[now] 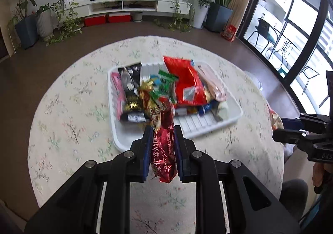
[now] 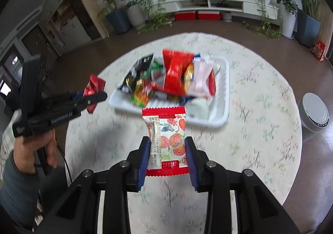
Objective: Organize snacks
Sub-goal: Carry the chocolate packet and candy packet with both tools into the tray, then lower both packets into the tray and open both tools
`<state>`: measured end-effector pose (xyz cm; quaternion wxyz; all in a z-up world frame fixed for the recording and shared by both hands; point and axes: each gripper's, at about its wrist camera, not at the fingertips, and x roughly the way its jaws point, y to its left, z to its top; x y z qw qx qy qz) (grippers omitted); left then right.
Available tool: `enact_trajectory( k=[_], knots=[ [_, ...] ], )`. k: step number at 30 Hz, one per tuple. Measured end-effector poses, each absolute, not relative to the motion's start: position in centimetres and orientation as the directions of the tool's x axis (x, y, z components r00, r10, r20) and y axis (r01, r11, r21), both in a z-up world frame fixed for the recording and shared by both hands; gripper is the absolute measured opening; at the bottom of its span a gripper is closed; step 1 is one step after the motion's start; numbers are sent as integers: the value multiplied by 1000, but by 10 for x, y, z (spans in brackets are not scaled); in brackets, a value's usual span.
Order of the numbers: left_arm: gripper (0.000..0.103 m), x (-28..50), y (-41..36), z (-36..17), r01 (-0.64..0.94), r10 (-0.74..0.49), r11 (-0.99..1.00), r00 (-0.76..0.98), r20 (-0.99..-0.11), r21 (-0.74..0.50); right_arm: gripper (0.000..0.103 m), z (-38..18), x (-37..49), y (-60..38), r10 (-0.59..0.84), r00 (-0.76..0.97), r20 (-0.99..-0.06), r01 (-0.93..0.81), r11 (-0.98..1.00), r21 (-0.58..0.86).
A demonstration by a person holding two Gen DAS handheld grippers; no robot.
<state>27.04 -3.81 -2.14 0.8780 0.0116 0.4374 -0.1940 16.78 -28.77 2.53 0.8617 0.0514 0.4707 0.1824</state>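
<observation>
A white tray (image 1: 208, 128) on the round table holds a pile of snack packets, with a big red bag (image 1: 187, 82) on top; the tray also shows in the right wrist view (image 2: 220, 90). My left gripper (image 1: 162, 130) is shut on a dark red snack packet (image 1: 163, 150), held just short of the tray's near edge. It also shows from the side in the right wrist view (image 2: 97, 94). My right gripper (image 2: 167, 140) is shut on a white and red fruit-print packet (image 2: 166, 140), above the table in front of the tray.
The round table has a floral cloth (image 1: 68, 113). A white round bin (image 2: 315, 112) stands on the floor at the right. Potted plants (image 1: 220, 11) and a low TV shelf (image 1: 124, 4) line the far wall. The right gripper's body (image 1: 306, 136) is at the right edge.
</observation>
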Motion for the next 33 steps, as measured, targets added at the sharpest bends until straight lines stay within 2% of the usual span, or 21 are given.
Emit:
enact_trajectory(
  k=[6,11,21,33],
  knots=[
    [18,316,-43,-1,357,-351,920,559,-751,-164,36,54,217,-267,373,545,-751,-263,926,270],
    [18,356,-53,-7,376,-360,911,529,-768,-168,36,61,253,-247,364,550,-751,-269,929,253],
    [18,406,-68,-48,406,-374,894,447,-812,-189,36,24,310,-253,295,480,-827,-184,955,234],
    [18,431,-78,-75,422,-380,885,407,-831,-198,36,-10,333,-257,252,443,-861,-126,968,218]
  ],
)
